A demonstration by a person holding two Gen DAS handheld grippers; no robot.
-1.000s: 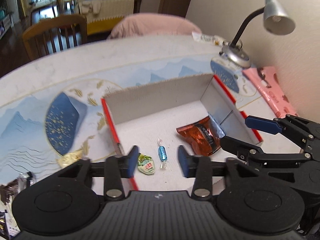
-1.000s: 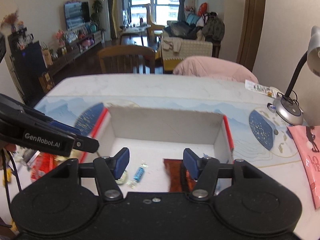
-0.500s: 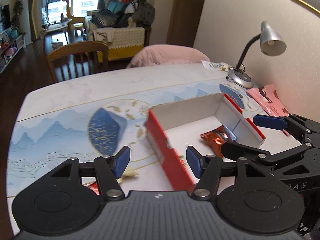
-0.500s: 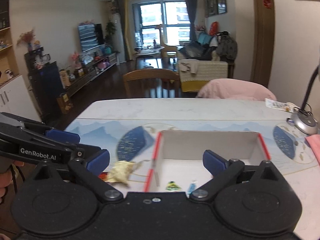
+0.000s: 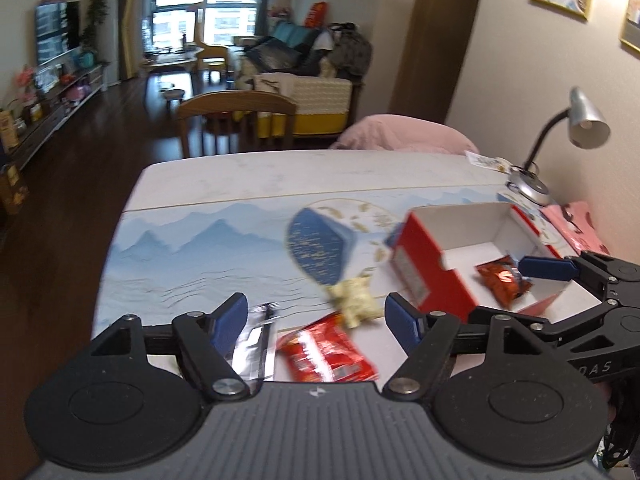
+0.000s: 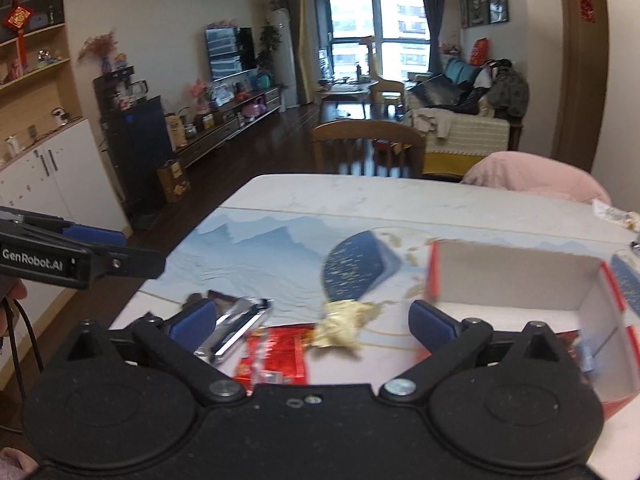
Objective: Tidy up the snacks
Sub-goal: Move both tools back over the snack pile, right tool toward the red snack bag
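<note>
Opening empty, both the left gripper [image 5: 316, 320] and right gripper [image 6: 312, 320] face loose snacks [image 5: 326, 354] awaiting transfer into the red box [image 5: 424, 268].

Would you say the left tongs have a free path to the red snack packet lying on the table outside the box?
Probably yes. The red snack packet lies flat on the table just ahead of the left tongs, whose jaws are opening with nothing between them. The silver packet and yellow packet lie beside it, not over it.
</note>
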